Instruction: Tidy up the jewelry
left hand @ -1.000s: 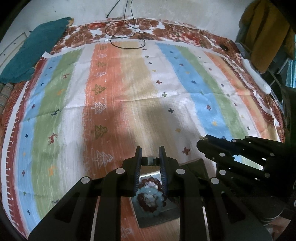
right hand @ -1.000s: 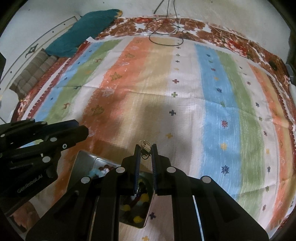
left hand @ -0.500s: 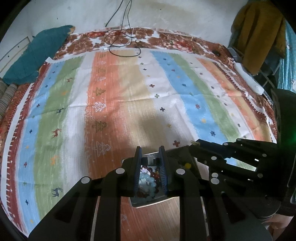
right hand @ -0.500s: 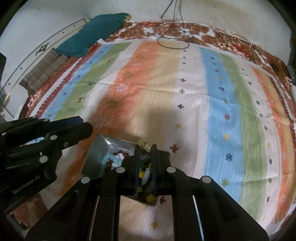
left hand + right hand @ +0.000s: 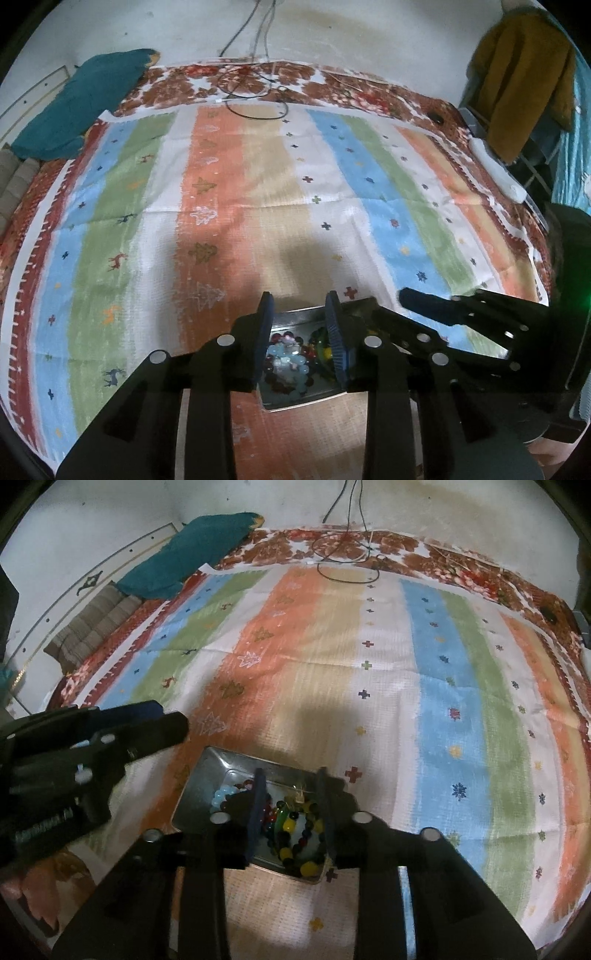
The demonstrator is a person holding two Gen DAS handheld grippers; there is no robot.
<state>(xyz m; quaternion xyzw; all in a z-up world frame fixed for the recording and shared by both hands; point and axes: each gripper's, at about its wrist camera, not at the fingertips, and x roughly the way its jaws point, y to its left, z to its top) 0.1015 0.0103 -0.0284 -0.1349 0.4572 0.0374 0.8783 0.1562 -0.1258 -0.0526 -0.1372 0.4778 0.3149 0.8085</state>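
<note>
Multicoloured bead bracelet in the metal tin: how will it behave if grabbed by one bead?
The multicoloured bead bracelet is probably floppy: strung round beads would drape from the pinch. The glossy beads look slippery, so they may squirt out. It lies tangled against the pale blue bead bracelet in the metal tin, which might drag along.

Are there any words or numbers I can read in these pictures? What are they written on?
White lettering on the side of the left tool, seen in the right wrist view: too blurred to read.
No other words, labels or numbers: the striped cloth carries only little crosses, trees and deer, and the metal tray of beads is plain.
</note>
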